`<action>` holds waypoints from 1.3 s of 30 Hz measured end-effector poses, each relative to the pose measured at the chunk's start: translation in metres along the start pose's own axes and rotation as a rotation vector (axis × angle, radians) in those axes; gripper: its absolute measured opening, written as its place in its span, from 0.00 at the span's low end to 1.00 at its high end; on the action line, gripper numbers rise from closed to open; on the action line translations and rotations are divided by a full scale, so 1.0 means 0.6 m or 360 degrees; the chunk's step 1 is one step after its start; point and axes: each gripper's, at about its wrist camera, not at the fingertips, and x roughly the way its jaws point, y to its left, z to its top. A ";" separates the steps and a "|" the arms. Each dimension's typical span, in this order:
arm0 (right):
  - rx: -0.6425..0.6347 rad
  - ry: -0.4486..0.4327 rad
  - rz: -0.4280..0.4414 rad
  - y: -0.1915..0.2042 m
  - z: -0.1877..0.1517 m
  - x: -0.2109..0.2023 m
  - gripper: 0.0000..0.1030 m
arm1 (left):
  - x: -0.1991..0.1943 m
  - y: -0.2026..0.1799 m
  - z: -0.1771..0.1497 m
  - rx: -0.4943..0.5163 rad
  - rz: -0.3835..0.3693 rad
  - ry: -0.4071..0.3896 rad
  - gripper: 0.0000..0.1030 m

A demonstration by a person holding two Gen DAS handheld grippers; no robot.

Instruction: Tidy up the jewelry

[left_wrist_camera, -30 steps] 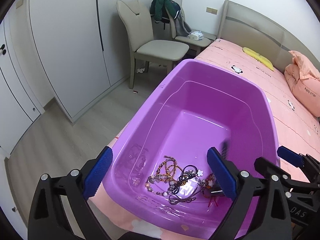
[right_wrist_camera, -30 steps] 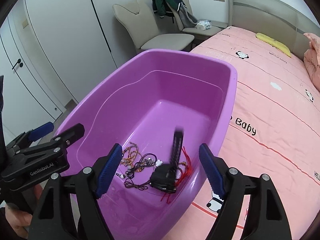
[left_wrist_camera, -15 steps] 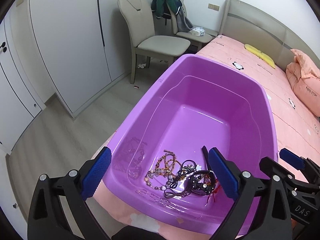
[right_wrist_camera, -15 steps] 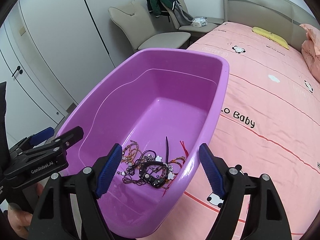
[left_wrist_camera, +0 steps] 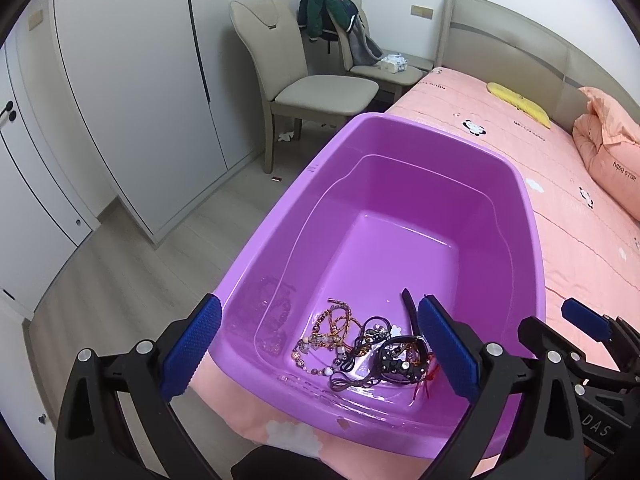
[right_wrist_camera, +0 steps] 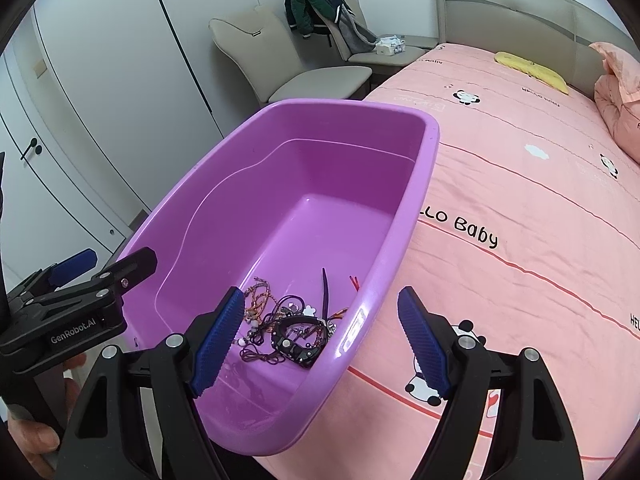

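Note:
A purple plastic tub (left_wrist_camera: 528, 216) sits on the corner of a pink bed. At its near end lies a tangled jewelry pile (left_wrist_camera: 352, 340): beaded bracelets, black cords, red string and a black studded band (left_wrist_camera: 396, 364). My left gripper (left_wrist_camera: 318, 312) hangs open above the pile with nothing between its fingers. My right gripper (right_wrist_camera: 320, 300) is open too, its fingers standing either side of the tub's (right_wrist_camera: 420, 184) near right rim. The pile (right_wrist_camera: 276, 316) and the studded band (right_wrist_camera: 296, 344) lie just below it. Each gripper shows in the other's view: left gripper (right_wrist_camera: 108, 264), right gripper (left_wrist_camera: 560, 320).
The pink bedsheet (right_wrist_camera: 520, 208) with panda prints spreads to the right, with a pink pillow (left_wrist_camera: 608, 160) and a yellow item (left_wrist_camera: 520, 102) near the headboard. Two beige chairs (left_wrist_camera: 320, 92), one with a green jacket (left_wrist_camera: 324, 12), and white wardrobes (left_wrist_camera: 140, 100) stand beyond the wooden floor.
The black studded band, upright and blurred in the tub a second ago, now lies flat on the pile. The right gripper has drifted toward the tub's right rim. Both grippers stayed open.

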 end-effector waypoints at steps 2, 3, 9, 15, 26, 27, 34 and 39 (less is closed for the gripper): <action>0.0005 0.0001 0.0001 -0.002 -0.001 -0.003 0.73 | -0.002 -0.002 0.000 0.0006 0.0011 0.0006 0.94; 0.0006 0.0000 0.0001 -0.002 -0.002 -0.005 0.73 | -0.004 -0.004 0.000 0.0008 0.0013 0.0006 0.94; 0.0022 -0.0008 -0.0003 -0.010 -0.008 -0.018 0.73 | -0.017 -0.013 -0.004 0.0032 0.0034 -0.0013 0.94; 0.0028 -0.0023 -0.0014 -0.014 -0.013 -0.032 0.73 | -0.024 -0.024 -0.009 0.0035 0.0018 -0.0005 0.94; 0.0034 -0.0051 -0.0033 -0.021 -0.022 -0.056 0.73 | -0.037 -0.033 -0.015 0.0038 0.0022 -0.0013 0.94; 0.0035 -0.0053 -0.0031 -0.022 -0.024 -0.058 0.73 | -0.037 -0.033 -0.015 0.0036 0.0021 -0.0012 0.94; 0.0052 -0.0059 -0.0038 -0.029 -0.025 -0.065 0.73 | -0.039 -0.038 -0.015 0.0038 0.0013 0.0000 0.94; 0.0056 -0.0057 -0.0040 -0.032 -0.026 -0.067 0.73 | -0.042 -0.041 -0.017 0.0045 0.0019 -0.0001 0.94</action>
